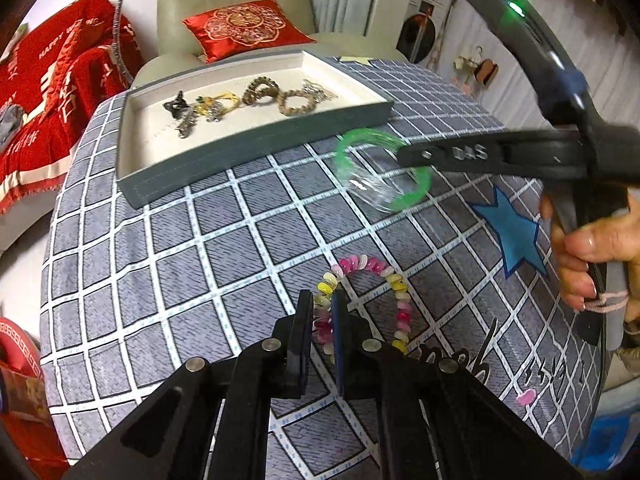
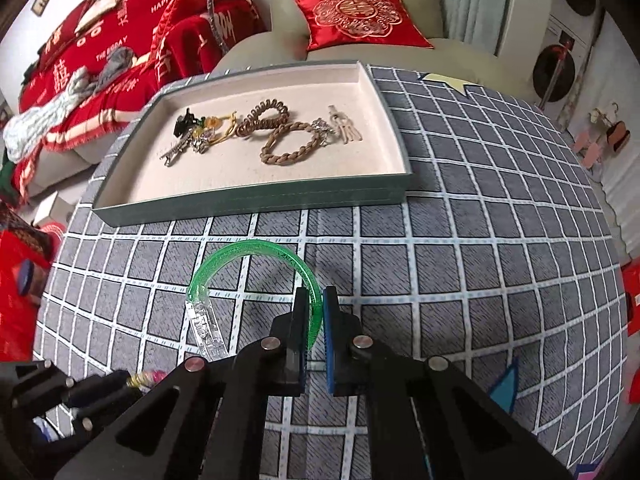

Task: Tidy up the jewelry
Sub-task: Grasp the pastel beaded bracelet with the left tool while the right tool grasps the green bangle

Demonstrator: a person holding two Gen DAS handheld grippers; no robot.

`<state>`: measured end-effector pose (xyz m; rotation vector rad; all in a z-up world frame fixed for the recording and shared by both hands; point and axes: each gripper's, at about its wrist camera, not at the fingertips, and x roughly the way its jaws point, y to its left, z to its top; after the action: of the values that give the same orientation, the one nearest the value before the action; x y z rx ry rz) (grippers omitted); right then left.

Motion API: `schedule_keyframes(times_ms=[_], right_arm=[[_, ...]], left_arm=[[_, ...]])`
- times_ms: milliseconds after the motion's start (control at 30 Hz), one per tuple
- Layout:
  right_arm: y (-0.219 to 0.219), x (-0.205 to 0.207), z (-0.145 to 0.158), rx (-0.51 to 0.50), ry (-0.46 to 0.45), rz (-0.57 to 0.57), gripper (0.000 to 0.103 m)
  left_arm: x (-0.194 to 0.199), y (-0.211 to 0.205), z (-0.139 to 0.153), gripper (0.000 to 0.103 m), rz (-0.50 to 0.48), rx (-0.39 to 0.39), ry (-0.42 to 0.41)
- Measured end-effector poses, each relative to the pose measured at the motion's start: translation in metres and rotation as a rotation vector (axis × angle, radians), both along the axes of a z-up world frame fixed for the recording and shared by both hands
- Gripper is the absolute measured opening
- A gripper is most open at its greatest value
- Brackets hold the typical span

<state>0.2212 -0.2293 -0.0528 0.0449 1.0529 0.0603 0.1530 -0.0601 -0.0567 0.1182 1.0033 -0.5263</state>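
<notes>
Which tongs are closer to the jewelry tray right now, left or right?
Right. The right tongs, shut on the green bangle, sit a short way in front of the tray. The left tongs, shut on the pastel bead bracelet, are farther back.

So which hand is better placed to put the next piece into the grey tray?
Probably the right. The right gripper is shut on the green translucent plastic bangle, facing the grey tray. The left gripper grips the pink-and-yellow beaded bracelet, farther from it.
</notes>
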Motion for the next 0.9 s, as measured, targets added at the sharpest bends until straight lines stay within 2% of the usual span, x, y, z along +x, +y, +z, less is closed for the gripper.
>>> schedule_keyframes(times_ms=[533,900], right_arm=[[-0.017,-0.015,0.035,0.089,-0.068,-0.024,0.007],[-0.031,0.014,0.062,0.116,-0.104,-0.058,0.007]], left_arm=[[0.022,0.025,0.042,0.025,0.06,-0.093,-0.072],[0.072,0.038,0.078,0.025,0.125,-0.119,-0.164]])
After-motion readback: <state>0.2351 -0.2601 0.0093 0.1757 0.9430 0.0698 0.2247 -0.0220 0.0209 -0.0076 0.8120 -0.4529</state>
